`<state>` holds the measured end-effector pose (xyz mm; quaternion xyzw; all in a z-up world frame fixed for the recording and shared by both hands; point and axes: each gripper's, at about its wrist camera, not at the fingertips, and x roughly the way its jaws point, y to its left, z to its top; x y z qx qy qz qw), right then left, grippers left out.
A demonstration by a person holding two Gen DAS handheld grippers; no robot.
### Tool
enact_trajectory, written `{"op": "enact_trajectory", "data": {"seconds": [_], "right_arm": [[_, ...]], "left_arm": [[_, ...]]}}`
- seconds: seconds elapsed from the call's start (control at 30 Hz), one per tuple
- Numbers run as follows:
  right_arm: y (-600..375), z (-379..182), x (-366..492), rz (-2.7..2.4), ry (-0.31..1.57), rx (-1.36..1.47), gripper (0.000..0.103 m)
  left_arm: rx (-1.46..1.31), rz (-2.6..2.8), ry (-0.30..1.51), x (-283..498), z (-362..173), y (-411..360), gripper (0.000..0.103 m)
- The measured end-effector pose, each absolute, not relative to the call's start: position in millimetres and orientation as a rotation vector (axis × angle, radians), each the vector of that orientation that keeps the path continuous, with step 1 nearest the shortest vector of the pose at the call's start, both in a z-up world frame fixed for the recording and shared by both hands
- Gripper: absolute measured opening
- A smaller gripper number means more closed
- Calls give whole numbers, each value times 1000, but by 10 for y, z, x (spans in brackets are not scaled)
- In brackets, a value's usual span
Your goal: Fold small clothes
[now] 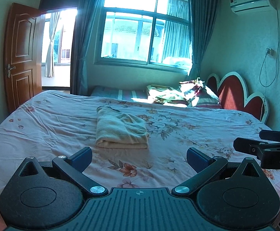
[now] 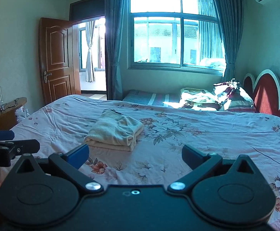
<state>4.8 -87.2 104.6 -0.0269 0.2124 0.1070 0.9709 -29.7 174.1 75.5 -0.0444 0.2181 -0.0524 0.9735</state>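
Observation:
A cream garment (image 1: pixel 120 128) lies folded into a thick rectangle on the floral bedsheet (image 1: pixel 43 119), in the middle of the bed. It also shows in the right wrist view (image 2: pixel 113 132). My left gripper (image 1: pixel 139 158) is open and empty, held above the sheet just short of the garment's near edge. My right gripper (image 2: pixel 135 155) is open and empty, a little to the right of and behind the garment. The right gripper's fingers (image 1: pixel 255 147) reach in at the left view's right edge; the left gripper's fingers (image 2: pixel 14 146) show at the right view's left edge.
A pile of crumpled bedding and pillows (image 1: pixel 180 95) lies at the far side by the red headboard (image 1: pixel 236 94). A striped mattress (image 2: pixel 151 97) sits under the window. A wooden door (image 2: pixel 56 59) stands open at the left, with a side table (image 2: pixel 7 111) near it.

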Motion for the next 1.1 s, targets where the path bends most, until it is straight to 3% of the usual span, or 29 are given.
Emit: {"op": "enact_trajectory", "data": {"seconds": [1.1], "right_arm": [[-766, 1029, 101, 220, 436, -65, 102]], "left_arm": [[-92, -115, 435, -281, 715, 1784, 103]]}}
